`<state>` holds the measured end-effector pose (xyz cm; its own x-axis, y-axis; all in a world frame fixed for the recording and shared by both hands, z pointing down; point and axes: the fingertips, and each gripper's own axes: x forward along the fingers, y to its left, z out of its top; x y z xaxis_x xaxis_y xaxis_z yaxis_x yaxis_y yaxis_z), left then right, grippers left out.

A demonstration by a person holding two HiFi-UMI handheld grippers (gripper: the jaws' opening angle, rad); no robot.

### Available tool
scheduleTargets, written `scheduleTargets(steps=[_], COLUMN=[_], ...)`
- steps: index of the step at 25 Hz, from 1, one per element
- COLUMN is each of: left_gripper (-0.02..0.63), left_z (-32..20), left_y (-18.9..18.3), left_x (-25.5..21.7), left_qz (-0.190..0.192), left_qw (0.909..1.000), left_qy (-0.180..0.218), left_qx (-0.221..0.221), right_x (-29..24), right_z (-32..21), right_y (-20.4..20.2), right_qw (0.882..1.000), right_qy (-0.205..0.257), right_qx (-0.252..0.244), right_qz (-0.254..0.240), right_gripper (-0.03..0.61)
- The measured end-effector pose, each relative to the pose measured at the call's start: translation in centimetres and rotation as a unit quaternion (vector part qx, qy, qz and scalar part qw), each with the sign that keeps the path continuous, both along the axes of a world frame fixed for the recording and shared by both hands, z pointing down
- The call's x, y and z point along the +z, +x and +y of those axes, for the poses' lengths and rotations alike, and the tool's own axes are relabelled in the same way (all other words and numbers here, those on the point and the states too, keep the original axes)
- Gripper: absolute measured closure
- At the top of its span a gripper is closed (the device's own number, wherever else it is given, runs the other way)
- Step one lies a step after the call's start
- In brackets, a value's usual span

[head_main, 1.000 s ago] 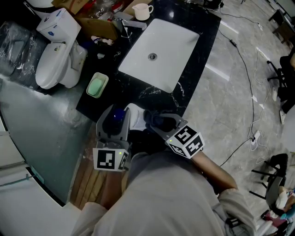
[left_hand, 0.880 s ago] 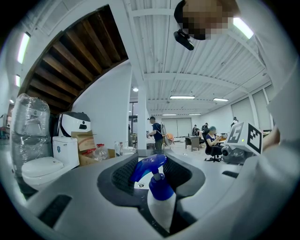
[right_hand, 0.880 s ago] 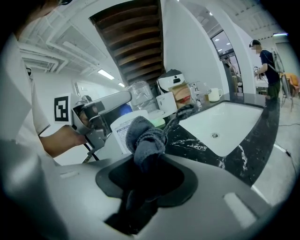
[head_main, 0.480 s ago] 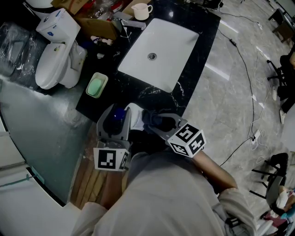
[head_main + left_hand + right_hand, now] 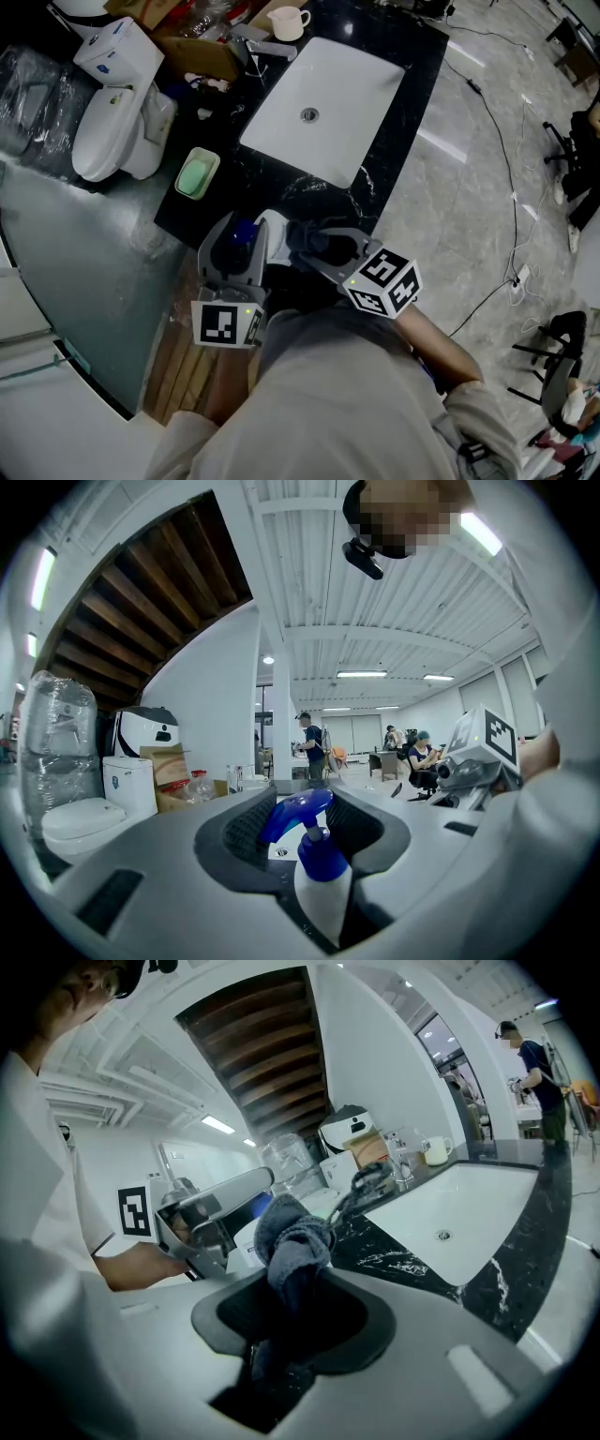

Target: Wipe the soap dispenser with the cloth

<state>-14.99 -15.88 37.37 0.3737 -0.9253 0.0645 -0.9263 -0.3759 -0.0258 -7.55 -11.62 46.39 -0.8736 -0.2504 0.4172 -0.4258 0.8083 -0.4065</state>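
My left gripper (image 5: pixel 305 819) is shut on the soap dispenser (image 5: pixel 321 881), a white bottle with a blue pump head, and holds it upright above the counter's near edge. In the head view the dispenser (image 5: pixel 274 240) shows between the left gripper (image 5: pixel 246 242) and the right gripper (image 5: pixel 311 247). My right gripper (image 5: pixel 295 1299) is shut on a bunched dark grey cloth (image 5: pixel 292 1239). The cloth sits right beside the bottle's white side (image 5: pixel 246 1247). Whether it presses on the bottle I cannot tell.
The black marble counter (image 5: pixel 412 84) holds a white sink (image 5: pixel 323 108), a faucet (image 5: pixel 267 49), a cup (image 5: pixel 289 22) and a green soap dish (image 5: pixel 198 174). A white toilet (image 5: pixel 117 122) stands left of it. Cables (image 5: pixel 511 187) run over the tiled floor on the right.
The right gripper has tipped and shifted slightly with the cloth beside the bottle. The left gripper and the dispenser have stayed still.
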Motion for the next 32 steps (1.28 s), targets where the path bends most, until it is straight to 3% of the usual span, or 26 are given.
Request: scheduleTargets(steps=[32], left_gripper=[0.449], left_z=[0.0], left_y=[0.0], left_x=[0.1], left_qz=[-0.001], left_qw=[1.0000], left_qy=[-0.001], left_qx=[0.000], right_x=[-3.9], right_z=[-1.3], right_y=[-1.1], right_qw=[0.999], right_qy=[0.032], right_qx=[-0.015], right_qz=[-0.027], right_gripper=[0.463])
